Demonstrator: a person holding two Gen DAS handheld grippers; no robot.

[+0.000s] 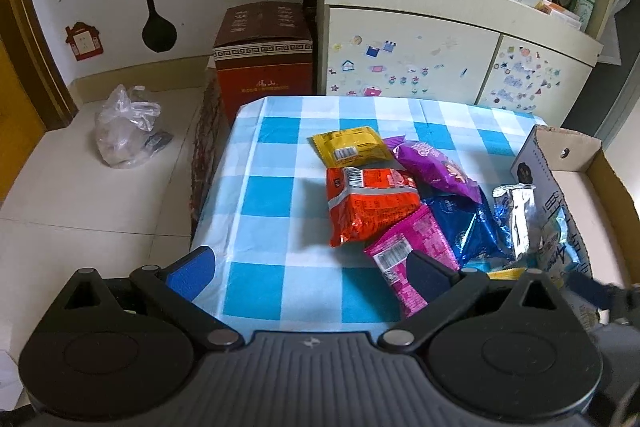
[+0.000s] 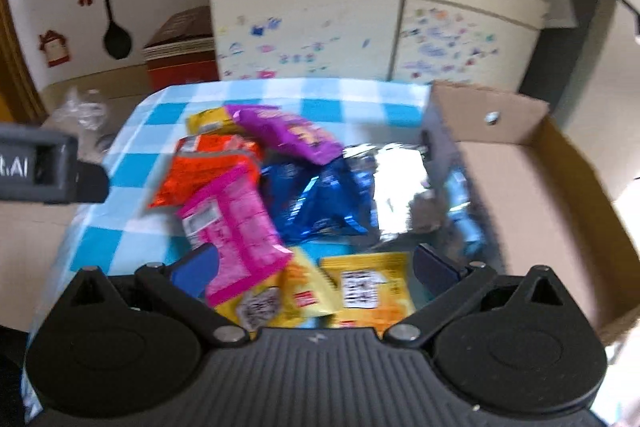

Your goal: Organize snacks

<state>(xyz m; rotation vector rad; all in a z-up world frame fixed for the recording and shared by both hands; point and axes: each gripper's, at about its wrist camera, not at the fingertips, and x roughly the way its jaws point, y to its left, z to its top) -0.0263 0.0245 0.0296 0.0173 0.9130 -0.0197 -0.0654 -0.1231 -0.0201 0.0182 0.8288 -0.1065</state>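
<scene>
Left gripper [image 1: 310, 267]: jaws spread wide, nothing between the blue fingers [image 1: 192, 273], poised above the near edge of the checkered table [image 1: 280, 163], toward its left side. Right gripper [image 2: 316, 265]: jaws likewise wide apart, gripping nothing, low over the same table's near edge, farther right.

- Snack packets [image 1: 372, 211] lie heaped on the bench [image 1: 272, 163], some overlapping.
- A cardboard box [image 1: 580, 163] stands right of them.
- A cabinet [image 1: 412, 51] stands behind the bench.
</scene>
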